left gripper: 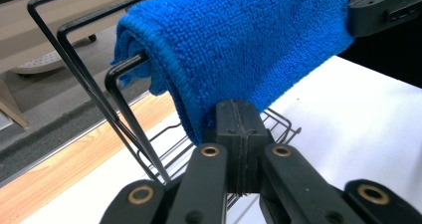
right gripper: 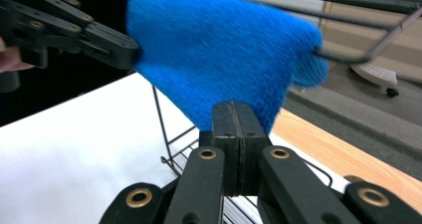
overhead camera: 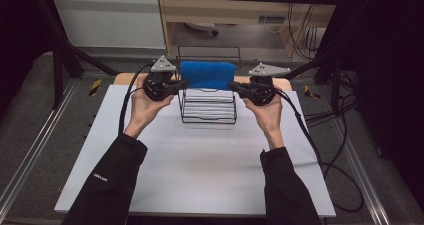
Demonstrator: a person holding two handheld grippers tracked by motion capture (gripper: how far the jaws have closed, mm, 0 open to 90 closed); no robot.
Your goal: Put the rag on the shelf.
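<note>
Both pairs of jaws stand pressed together, and each appears to pinch a lower corner of the blue towel. The left gripper has the hem at the towel's left end, the right gripper the hem at the opposite end; in both gripper views the black pads meet with only a thin seam, cloth running up from them.

The towel hangs folded over the top bar of a black wire rack, which stands on the white table near its far edge. Its long axis runs left to right along that bar, level with the table, and the draped sides fall toward the rack's base.

It looks soft, light terry, limp and without stiffness of its own, so it will likely sag between the two grips and drag on the wire. The stitched hem at the corners seems the firmest hold, less likely to slip than the loose pile.
</note>
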